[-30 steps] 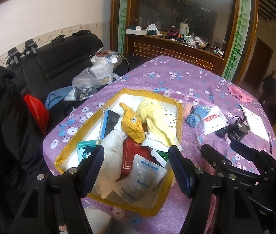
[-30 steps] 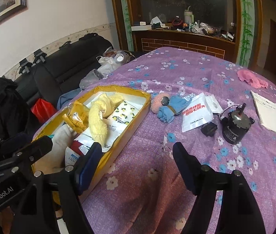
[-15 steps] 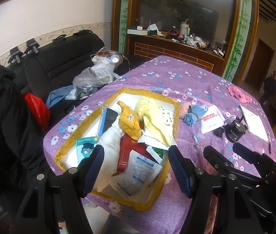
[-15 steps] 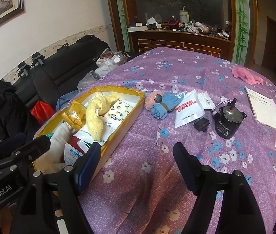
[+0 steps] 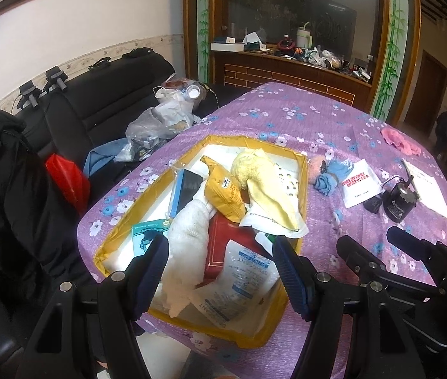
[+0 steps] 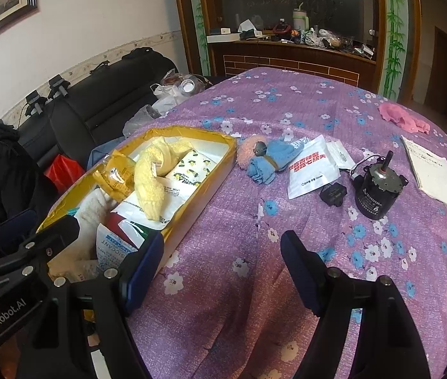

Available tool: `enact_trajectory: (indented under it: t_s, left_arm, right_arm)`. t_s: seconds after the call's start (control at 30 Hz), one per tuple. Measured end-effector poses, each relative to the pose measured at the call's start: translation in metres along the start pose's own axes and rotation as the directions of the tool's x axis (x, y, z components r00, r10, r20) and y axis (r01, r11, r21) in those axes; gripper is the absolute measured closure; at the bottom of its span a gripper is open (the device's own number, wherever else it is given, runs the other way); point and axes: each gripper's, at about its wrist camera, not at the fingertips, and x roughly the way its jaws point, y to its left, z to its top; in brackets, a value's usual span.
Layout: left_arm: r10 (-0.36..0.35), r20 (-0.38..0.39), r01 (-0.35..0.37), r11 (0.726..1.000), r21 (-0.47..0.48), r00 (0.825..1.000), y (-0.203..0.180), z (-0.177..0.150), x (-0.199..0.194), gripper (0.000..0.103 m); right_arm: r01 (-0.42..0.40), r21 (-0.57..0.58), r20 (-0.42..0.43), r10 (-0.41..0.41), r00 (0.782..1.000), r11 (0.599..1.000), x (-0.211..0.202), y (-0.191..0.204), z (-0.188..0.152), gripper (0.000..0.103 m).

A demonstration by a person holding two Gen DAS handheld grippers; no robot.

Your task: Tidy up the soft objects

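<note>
We hold the left gripper (image 5: 220, 271) and right gripper (image 6: 222, 268) spread wide and empty, between picks by our reckoning, nearest the yellow box (image 6: 198, 195); beyond its far corner lies the blue-and-pink cloth bundle (image 6: 264, 158), which the next move must grasp.

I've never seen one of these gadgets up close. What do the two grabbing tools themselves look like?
Both look alike: the left gripper and the right gripper are matte black frames with angular struts and small silver screw heads. Each ends in two fingers faced with dark blue ribbed pads. In the right wrist view, the left gripper's body carries white "GenRobot.AI" lettering. No cables or sleeves show.
</note>
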Motion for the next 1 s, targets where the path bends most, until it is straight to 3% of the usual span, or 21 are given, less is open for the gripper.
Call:
enact_trajectory:
  t_s: [1.0]
  left_arm:
    - [0.025, -0.030, -0.025, 1.000, -0.015, 0.999, 0.015, -0.003, 0.018, 0.032]
  right_arm:
    - [0.013, -0.019, -0.032, -0.013, 0.999, 1.000, 0.020, 0.006, 0.002, 0.027]
